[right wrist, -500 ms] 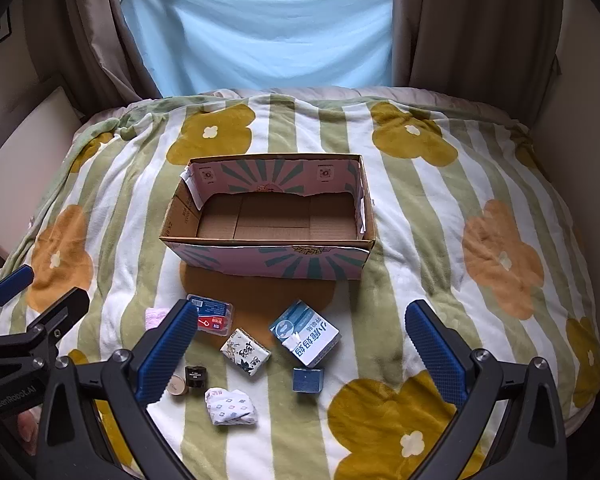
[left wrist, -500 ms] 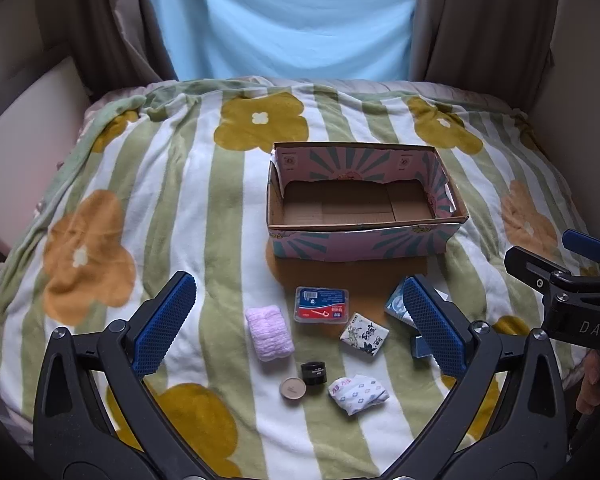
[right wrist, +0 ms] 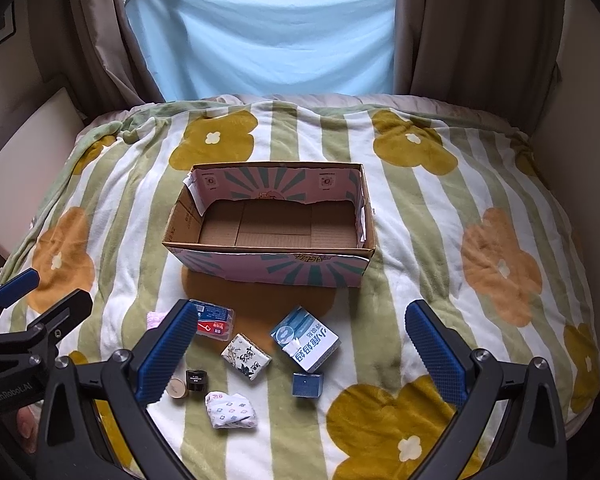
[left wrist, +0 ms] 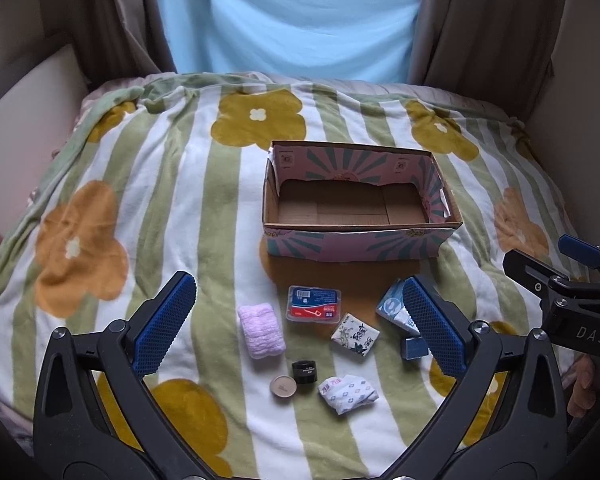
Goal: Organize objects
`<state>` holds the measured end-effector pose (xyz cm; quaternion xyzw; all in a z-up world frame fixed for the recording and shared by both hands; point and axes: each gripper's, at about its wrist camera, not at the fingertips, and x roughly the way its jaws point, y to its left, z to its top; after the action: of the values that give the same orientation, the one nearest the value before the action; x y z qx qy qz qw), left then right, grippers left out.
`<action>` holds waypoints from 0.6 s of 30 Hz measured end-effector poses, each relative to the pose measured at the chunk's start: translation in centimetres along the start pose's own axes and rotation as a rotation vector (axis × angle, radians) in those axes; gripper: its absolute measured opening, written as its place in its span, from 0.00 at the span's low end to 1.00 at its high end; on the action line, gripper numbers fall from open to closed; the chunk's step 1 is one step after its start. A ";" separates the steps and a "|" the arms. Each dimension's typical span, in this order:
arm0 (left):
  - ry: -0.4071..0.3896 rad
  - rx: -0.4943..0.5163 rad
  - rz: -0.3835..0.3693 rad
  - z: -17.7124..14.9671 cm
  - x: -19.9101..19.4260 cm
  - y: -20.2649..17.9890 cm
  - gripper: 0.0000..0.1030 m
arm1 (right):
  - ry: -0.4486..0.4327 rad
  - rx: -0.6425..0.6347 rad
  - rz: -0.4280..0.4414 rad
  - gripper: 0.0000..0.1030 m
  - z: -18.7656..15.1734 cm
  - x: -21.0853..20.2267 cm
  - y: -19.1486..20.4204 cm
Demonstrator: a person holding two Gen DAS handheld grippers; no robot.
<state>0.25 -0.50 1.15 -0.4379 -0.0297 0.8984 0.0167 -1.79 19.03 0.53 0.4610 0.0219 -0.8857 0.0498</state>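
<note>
Nothing much has changed since a moment ago: the left gripper (left wrist: pixel 296 326) and right gripper (right wrist: pixel 300 338) both stay wide and hold nothing, the box (right wrist: pixel 268 258) is empty, and the little things lie just before it, so tidying has not begun.

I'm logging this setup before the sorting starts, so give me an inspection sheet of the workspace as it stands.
Surface: striped flower-print fleece blanket spread over a bed.
Job's things: open pink-and-teal cardboard box, nothing inside; in front of it lie a pink rolled towel, clear plastic floss-pick case, ink-print tissue pack, blue-and-white carton, small blue cube, black cap, tan round lid, and flower-print folded cloth.
Clutter: nothing seen.
Grippers: left tongs open, holding nothing; right tongs open, holding nothing.
Cables: nothing seen.
Surroundings: light blue window sheet, brown curtains.
</note>
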 end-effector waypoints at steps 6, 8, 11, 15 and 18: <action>0.004 -0.011 0.002 -0.1 0.2 0.5 1.00 | -0.004 -0.004 0.001 1.00 0.2 -0.2 0.1; 0.001 -0.008 0.019 -0.1 0.1 0.6 1.00 | -0.005 -0.006 0.001 1.00 0.3 -0.2 0.1; -0.004 -0.005 0.028 -0.1 0.0 0.6 1.00 | -0.007 -0.009 0.000 1.00 0.4 -0.3 0.2; 0.000 -0.006 0.026 -0.3 -0.1 0.7 1.00 | -0.010 -0.011 0.006 1.00 0.5 -0.4 0.3; 0.007 -0.024 0.017 -0.4 0.0 0.8 1.00 | -0.012 -0.013 0.003 1.00 0.4 -0.4 0.4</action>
<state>0.56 -1.32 0.91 -0.4412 -0.0368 0.8966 0.0037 -1.87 18.63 1.08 0.4554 0.0264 -0.8882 0.0544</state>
